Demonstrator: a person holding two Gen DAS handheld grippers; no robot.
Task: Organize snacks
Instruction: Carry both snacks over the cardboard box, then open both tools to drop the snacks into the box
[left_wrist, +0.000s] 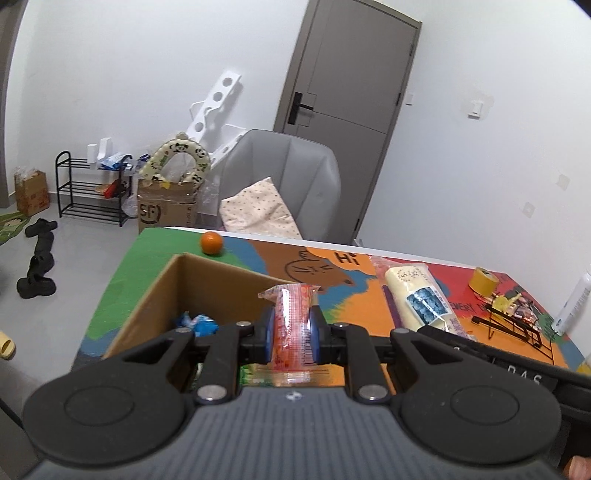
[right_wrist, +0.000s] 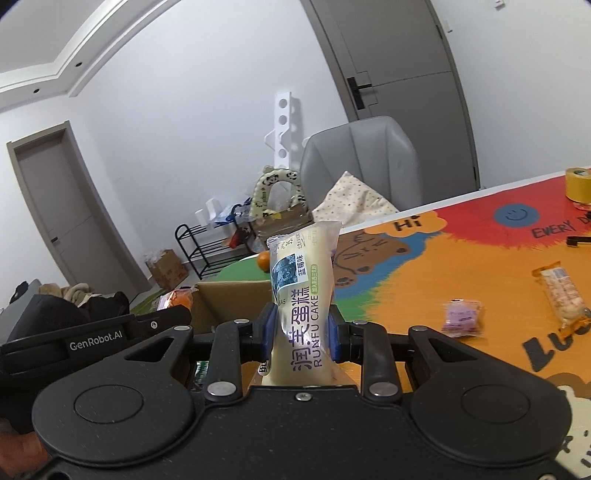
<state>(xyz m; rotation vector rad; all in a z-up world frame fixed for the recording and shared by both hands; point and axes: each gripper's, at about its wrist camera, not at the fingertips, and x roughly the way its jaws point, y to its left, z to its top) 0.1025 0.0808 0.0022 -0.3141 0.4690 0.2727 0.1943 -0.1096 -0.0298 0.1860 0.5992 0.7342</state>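
Note:
My left gripper (left_wrist: 290, 334) is shut on a red-and-orange snack packet (left_wrist: 291, 325) and holds it upright over the near right corner of an open cardboard box (left_wrist: 207, 280). A blue-wrapped snack (left_wrist: 199, 324) lies inside the box. My right gripper (right_wrist: 301, 334) is shut on a pale yellow Runfu Cake packet (right_wrist: 303, 284), held upright just right of the box (right_wrist: 229, 299); the cake also shows in the left wrist view (left_wrist: 417, 299). A purple packet (right_wrist: 463, 317) and an orange-edged snack bar (right_wrist: 563, 293) lie on the colourful mat to the right.
An orange (left_wrist: 211, 243) sits on the table's far edge beyond the box. A yellow tape roll (left_wrist: 483, 280) and a black wire stand (left_wrist: 517, 325) are at the far right. A grey chair (left_wrist: 288, 177) stands behind the table.

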